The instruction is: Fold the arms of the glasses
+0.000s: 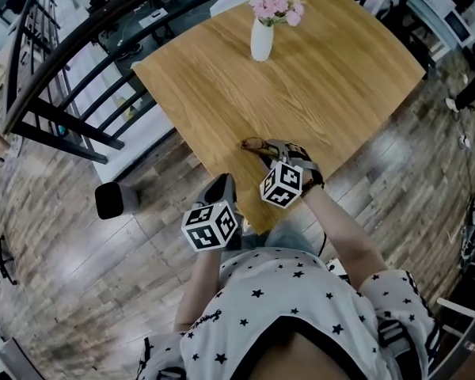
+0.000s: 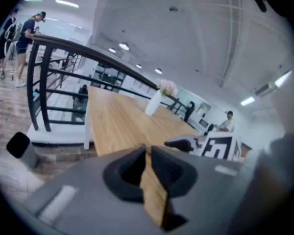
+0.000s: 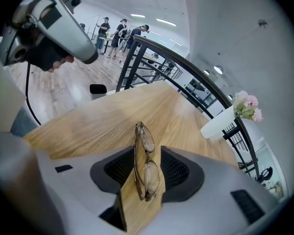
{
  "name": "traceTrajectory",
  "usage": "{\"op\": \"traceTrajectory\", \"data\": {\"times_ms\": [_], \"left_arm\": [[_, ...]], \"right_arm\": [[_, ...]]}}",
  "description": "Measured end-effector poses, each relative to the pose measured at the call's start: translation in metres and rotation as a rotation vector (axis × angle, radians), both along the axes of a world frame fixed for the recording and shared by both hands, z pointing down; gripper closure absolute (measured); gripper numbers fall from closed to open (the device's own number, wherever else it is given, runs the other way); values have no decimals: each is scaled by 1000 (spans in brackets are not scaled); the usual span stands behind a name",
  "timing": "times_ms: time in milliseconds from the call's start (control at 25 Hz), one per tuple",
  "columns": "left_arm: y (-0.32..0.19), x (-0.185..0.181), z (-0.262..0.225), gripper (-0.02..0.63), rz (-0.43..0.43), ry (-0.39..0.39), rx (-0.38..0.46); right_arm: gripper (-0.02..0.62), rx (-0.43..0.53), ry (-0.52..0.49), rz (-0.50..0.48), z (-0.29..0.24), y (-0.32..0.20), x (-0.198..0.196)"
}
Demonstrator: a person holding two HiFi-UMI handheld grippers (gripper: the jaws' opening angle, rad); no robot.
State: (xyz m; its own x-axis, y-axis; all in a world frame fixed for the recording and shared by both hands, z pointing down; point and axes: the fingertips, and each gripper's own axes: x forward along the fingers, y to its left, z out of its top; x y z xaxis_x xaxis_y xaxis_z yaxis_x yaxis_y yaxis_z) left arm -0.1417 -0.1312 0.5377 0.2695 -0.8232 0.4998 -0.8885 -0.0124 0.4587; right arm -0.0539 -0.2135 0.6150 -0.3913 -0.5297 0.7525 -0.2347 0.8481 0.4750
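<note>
A pair of thin brown-rimmed glasses (image 1: 254, 144) lies near the front edge of the wooden table (image 1: 324, 77), arms folded against the lenses. In the right gripper view the glasses (image 3: 150, 176) sit edge-on between the pads of my right gripper (image 3: 146, 149). There is bare wood to their left, and the jaws stand apart, not pressing. In the head view my right gripper (image 1: 272, 149) points down at them. My left gripper (image 1: 222, 185) hangs off the table's near edge, to the left. Its jaws (image 2: 147, 149) meet at the tips with nothing between them.
A white vase of pink flowers (image 1: 262, 35) stands at the table's far side. A black railing (image 1: 63, 93) runs along the left, with a small black object (image 1: 109, 200) on the wooden floor beside it. People stand far off in the background.
</note>
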Motion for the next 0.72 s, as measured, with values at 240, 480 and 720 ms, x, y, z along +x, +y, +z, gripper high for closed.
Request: {"op": "traceTrajectory", "data": {"times_ms": [240,480,720], "left_arm": [[13,10,-10,569,-22,-2,33],[39,30,-25,569,-46,-10,56],[73,60,-34,569,-61,-18,80]], "right_arm": [[502,-7,-164,60,-39,24,8],[551,-29,-347,114,-83,62,30],[564,-30,-455,120,-119,104,58]]}}
